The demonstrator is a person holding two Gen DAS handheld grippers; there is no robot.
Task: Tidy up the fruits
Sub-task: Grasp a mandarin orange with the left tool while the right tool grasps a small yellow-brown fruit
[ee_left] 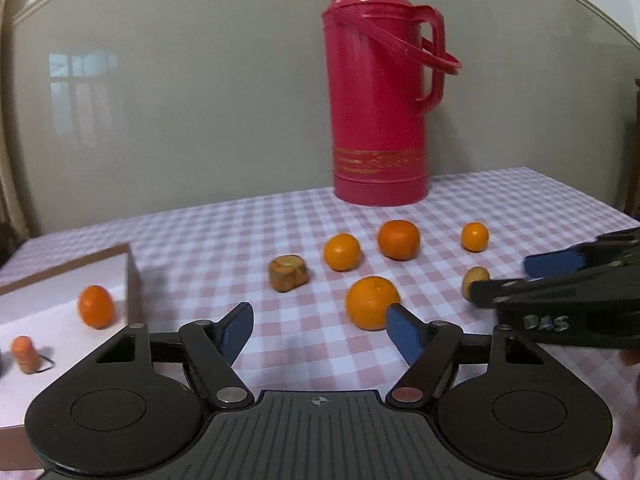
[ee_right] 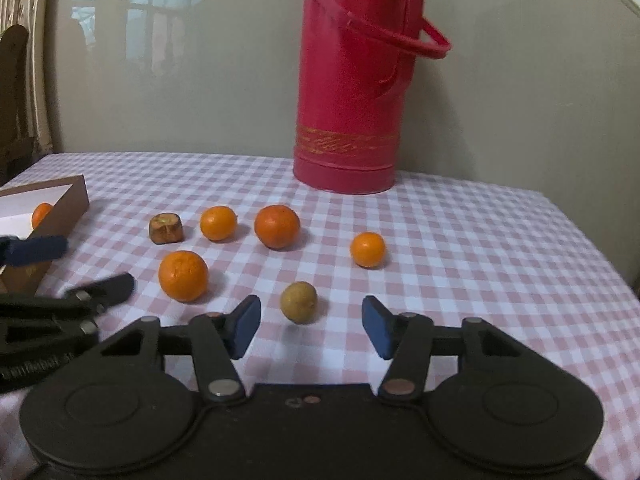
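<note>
Left wrist view shows us one mandarin [ee_left: 96, 306] already in the box [ee_left: 132, 280], while four mandarins, nearest one [ee_left: 372, 302], and a small brownish fruit [ee_right: 298, 302] wait on the tablecloth [ee_right: 480, 264], with left gripper [ee_left: 320, 330] and right gripper [ee_right: 311, 327] both spread, holding nothing.

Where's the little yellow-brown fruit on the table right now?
In the right wrist view the yellow-brown fruit lies on the checked tablecloth just ahead of the open right gripper, right of the nearest orange.
</note>
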